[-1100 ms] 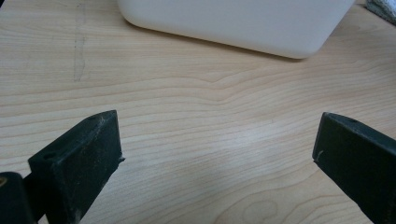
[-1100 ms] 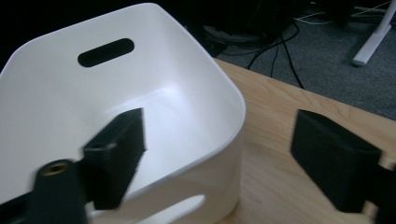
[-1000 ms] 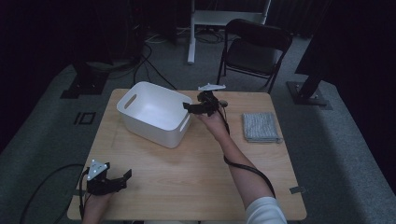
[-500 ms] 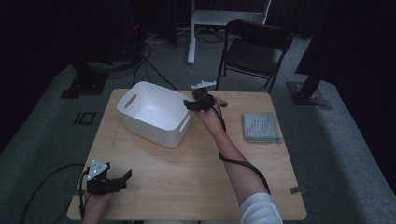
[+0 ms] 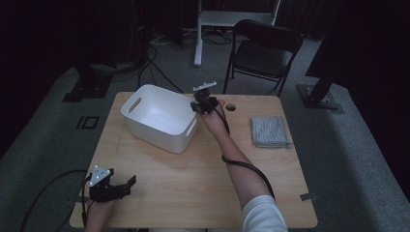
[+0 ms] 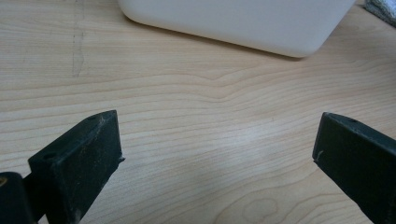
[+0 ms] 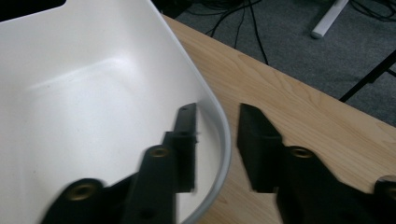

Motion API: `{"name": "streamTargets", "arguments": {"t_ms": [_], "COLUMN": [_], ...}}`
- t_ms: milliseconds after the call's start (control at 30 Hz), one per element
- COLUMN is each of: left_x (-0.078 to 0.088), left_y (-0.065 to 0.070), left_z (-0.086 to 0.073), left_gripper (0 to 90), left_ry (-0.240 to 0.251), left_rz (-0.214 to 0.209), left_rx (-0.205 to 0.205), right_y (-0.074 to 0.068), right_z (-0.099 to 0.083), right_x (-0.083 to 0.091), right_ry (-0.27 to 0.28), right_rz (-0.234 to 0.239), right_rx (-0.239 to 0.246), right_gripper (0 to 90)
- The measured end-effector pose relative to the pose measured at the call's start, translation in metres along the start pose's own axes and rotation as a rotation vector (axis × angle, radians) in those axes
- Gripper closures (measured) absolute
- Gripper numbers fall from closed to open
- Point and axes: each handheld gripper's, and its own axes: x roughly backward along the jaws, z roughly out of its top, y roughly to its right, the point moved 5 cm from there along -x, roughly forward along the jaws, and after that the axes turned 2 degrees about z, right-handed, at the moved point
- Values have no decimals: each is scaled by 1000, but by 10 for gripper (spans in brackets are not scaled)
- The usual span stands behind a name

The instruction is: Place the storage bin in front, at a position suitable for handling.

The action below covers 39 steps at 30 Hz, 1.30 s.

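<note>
Dim room, table lit from above; near jaw blurred, perhaps motion.

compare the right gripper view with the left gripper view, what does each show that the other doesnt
Right gripper view alone: the right hand-held gripper straddling the rim of the white bin, one jaw inside, one outside, with a gap left at the outer jaw; its jaws have just been closing. Grey floor with cables beyond.

Left gripper view alone: the left hand-held gripper, jaws wide apart over bare wood, and a corner of the grey cloth.

Both: the bin and the wooden table.

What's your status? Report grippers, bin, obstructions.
Right gripper straddling white bin rim, jaws just closing, gap outside. Left gripper open over bare table. Grey cloth off to the side.
</note>
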Motion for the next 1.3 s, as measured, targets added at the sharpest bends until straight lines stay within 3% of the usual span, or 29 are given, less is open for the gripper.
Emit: {"name": "streamTargets", "arguments": {"t_ms": [33, 233, 1300], "left_x": [0, -1, -2], "left_y": [0, -1, -1], "left_z": [0, 0, -1], "left_gripper": [13, 13, 13], "left_ry": [-1, -3, -14], "left_rz": [0, 2, 16], "left_rx": [0, 0, 2], "right_y": [-1, -2, 5], "right_z": [0, 1, -21], "right_x": [0, 1, 31], "right_ry": [-6, -35, -60], "right_rz": [8, 29, 59], "right_rx": [-3, -7, -9], "right_gripper": [774, 800, 819]}}
